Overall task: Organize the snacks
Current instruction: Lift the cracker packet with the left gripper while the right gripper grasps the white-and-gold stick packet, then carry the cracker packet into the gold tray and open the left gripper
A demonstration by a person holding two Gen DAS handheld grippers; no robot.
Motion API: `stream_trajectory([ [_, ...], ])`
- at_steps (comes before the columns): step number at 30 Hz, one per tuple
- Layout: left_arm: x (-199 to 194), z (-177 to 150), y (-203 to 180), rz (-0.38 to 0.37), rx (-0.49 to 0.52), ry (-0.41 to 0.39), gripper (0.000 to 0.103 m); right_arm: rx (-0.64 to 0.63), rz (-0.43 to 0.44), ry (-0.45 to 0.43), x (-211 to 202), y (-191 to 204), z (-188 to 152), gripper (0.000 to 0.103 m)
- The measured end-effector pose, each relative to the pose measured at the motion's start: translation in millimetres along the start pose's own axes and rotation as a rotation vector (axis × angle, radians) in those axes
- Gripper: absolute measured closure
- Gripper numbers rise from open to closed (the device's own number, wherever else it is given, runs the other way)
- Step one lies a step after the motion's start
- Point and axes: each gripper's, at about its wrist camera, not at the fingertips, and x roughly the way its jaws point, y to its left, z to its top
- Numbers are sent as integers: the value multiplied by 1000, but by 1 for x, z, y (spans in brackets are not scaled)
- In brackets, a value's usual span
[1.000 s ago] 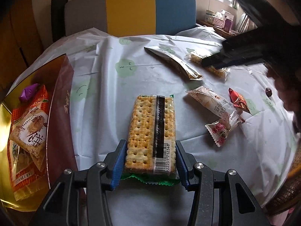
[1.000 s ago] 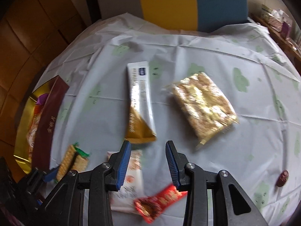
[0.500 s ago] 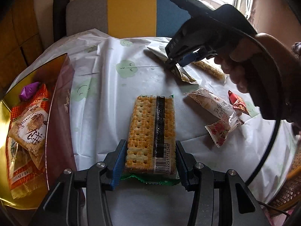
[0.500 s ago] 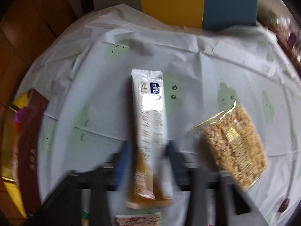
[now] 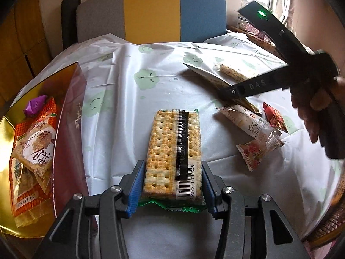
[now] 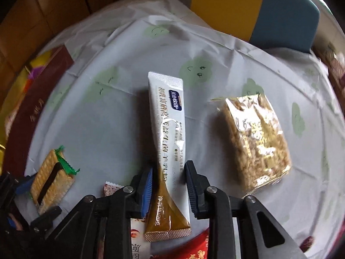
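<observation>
Cracker packet (image 5: 174, 151) sits clamped in the left gripper (image 5: 172, 185); the right gripper (image 6: 169, 188) straddles a white-and-gold sachet (image 6: 167, 142), grip uncertain.
</observation>
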Motion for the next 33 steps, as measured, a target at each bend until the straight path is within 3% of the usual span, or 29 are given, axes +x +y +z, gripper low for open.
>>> stream_trajectory([
  [4,0,1,-4,23,11,5,53,-12,7,-80,-5,-2,-16,74],
  [19,-2,4,-12,61,16,44,55,-80,-29,-79,-1,6,-12,74],
  [33,-19,14,-6,-11,-17,16,55,-108,-54,-90,-2,9,-13,74],
])
